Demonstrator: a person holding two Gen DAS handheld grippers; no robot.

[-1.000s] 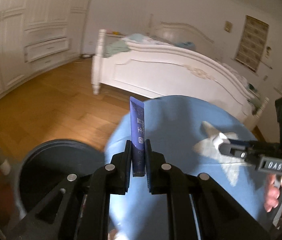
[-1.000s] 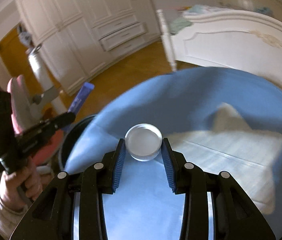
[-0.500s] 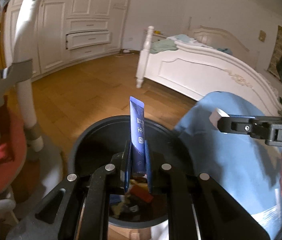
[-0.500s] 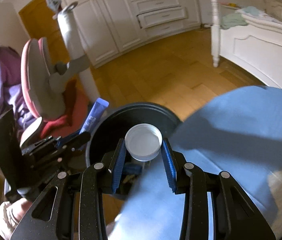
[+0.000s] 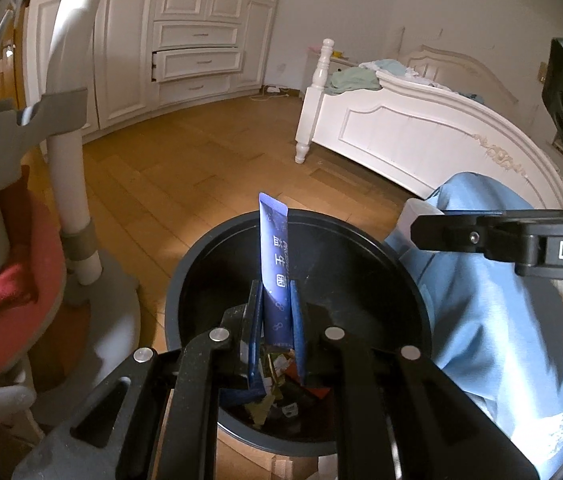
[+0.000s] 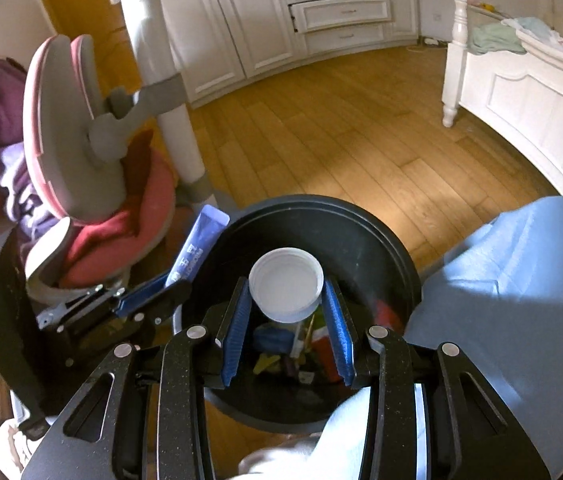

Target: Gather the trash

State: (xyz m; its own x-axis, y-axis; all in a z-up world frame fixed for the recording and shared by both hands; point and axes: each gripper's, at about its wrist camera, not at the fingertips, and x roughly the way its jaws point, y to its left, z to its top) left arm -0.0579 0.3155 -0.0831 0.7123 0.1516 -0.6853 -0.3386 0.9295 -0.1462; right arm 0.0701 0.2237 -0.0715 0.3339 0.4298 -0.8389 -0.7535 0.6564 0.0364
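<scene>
Room: bedroom with a wooden floor [image 6: 361, 152], white bed [image 5: 421, 128] at the right, white wardrobe [image 5: 197, 48] behind, and a black bin [image 6: 397, 256] standing dead centre under both tools.
Right jaws: the right gripper [image 6: 286, 316] has just been opening, and the white cap [image 6: 286, 290] sits between the blue pads [image 6: 335, 328] with a sliver of gap on each side (loose now, by the look of it, not pinched).
Left jaws: the left gripper [image 5: 275, 324] is clamped tight on the blue tube [image 5: 275, 264], which stands upright from the pads.
Where the trash is: cap directly over the bin's mouth; tube over the mouth too in the left wrist view, near the bin's left rim in the right wrist view.
Bin contents: wrappers [image 6: 277, 356] and scraps already lie at the bottom.
Step in hand: the drop, both pieces carried to the bin, cap going first.
Next move: widen the right pads until the cap falls clear, then let go of the tube on the left.
Watch for: the tube sits close to the rim, so a nudge inward before release looks wise.
Around it: a red chair [image 6: 93, 184] at the left and a blue cloth [image 6: 513, 280] at the right.
</scene>
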